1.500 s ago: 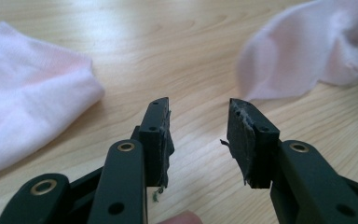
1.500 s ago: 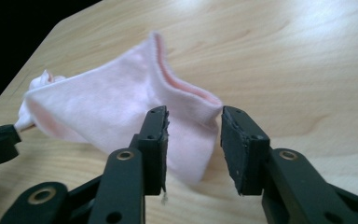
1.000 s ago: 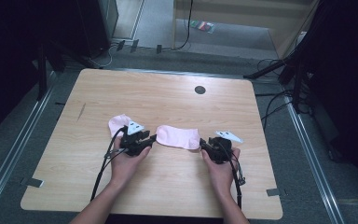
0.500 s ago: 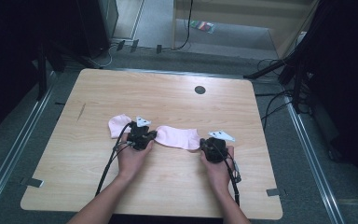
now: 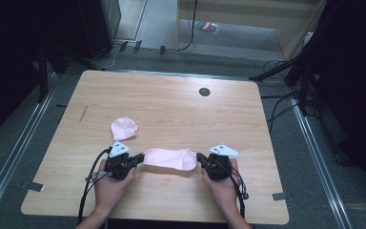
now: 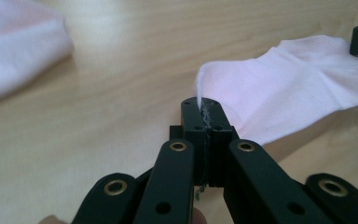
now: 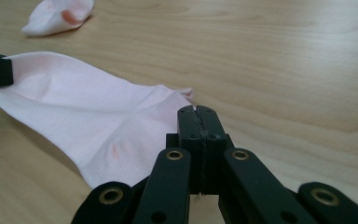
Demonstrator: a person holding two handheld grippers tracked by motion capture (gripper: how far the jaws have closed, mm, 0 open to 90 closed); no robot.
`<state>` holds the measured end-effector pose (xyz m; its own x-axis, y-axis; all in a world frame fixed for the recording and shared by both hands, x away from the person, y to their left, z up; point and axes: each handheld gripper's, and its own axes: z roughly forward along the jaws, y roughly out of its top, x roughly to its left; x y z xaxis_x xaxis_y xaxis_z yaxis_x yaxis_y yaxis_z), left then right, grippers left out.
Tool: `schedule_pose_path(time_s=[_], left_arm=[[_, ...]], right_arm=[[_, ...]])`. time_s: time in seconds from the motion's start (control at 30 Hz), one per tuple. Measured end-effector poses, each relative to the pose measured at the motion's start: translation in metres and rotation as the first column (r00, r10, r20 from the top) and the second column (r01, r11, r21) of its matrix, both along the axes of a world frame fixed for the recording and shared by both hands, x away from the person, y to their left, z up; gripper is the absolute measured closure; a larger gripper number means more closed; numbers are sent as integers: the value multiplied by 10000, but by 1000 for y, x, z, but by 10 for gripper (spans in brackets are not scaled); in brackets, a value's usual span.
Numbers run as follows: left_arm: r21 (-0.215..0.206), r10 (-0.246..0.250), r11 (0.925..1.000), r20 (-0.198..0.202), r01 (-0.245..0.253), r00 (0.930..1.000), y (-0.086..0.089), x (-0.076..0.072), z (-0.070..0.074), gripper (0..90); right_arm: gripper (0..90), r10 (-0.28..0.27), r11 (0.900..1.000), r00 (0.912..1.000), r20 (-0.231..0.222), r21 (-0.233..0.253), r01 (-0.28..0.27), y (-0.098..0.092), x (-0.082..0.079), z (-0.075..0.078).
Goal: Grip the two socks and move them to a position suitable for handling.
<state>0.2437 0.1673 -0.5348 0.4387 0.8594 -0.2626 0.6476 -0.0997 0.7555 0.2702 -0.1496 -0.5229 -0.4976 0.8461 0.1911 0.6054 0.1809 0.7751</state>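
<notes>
A flat pink sock [image 5: 169, 158] is stretched between my two grippers low over the wooden table [image 5: 171, 107], near its front edge. My left gripper [image 5: 140, 157] is shut on the sock's left end; in the left gripper view the jaws [image 6: 200, 106] pinch the fabric edge and the sock [image 6: 284, 93] runs off to the right. My right gripper [image 5: 201, 157] is shut on the right end; in its own view the closed jaws [image 7: 196, 113] hold the sock [image 7: 84, 112]. A second pink sock [image 5: 124, 128] lies crumpled behind the left gripper.
A small black round hole [image 5: 204, 91] sits in the table's far middle. The crumpled sock [image 6: 14, 42] [image 7: 60, 14] lies apart from the held one. Cables trail from both grippers toward the front edge. Dark floor, rails and cables surround the table.
Both grippers have drawn back toward the front edge with the flat sock held between them. It now lies clear of the crumpled sock, which stayed in place.
</notes>
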Motion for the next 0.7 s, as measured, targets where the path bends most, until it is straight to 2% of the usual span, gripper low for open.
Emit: schedule_pose_path(time_s=[0.07, 0.13, 0.17, 0.2, 0.23, 0.27, 0.3, 0.37, 0.47, 0.53, 0.63, 0.7], left_arm=[[-153, 187, 9997, -169, -190, 9997, 3, -4, -2, 900], [-93, 318, 9994, -164, -319, 9994, 6, -5, -5, 900], [-67, 494, 9988, -63, -495, 9988, 7, -6, -7, 846], [6, 646, 9979, 54, -646, 9979, 8, -7, -8, 732], [31, 676, 9977, 102, -676, 9977, 10, -7, -8, 657], [-84, 841, 9964, 219, -839, 9962, 12, -6, -8, 597], [-235, 1027, 9945, 298, -1020, 9943, 16, -4, -6, 552], [-468, 1378, 9897, 532, -1354, 9890, 25, 2, -3, 525], [-482, 2037, 9785, 740, -2006, 9762, 37, 18, 3, 528], [-630, 2486, 9678, 823, -2439, 9651, 45, 30, 5, 530], [-184, 2906, 9568, 854, -2901, 9530, 53, 47, 5, 522], [233, 3438, 9376, 897, -3471, 9347, 59, 59, 0, 494]], right_arm=[[900, 52, 10000, 10000, -27, -10, -52, 3, -4, -1], [900, 42, 10000, 10000, -63, 35, -42, 5, -6, -2], [900, 79, 10000, 9999, -75, 55, -79, 6, -6, -2], [828, 201, 9998, 9998, -38, 0, -201, 8, -7, -3], [717, 126, 9999, 9999, 99, 11, -126, 9, -8, -3], [673, 104, 9999, 9999, 123, 19, -105, 9, -8, -2], [649, 98, 9999, 9999, 129, 96, -99, 8, -8, -1], [617, 19, 9995, 9995, 300, 321, -29, 5, -7, 2], [617, -164, 9984, 9994, 304, 538, 148, 0, -4, 3], [618, -275, 9981, 9990, 348, 559, 255, -2, -2, 1], [618, -311, 9979, 9991, 293, 575, 294, -1, -1, 0], [605, -132, 9983, 9996, 260, 579, 117, 4, -1, -1]])
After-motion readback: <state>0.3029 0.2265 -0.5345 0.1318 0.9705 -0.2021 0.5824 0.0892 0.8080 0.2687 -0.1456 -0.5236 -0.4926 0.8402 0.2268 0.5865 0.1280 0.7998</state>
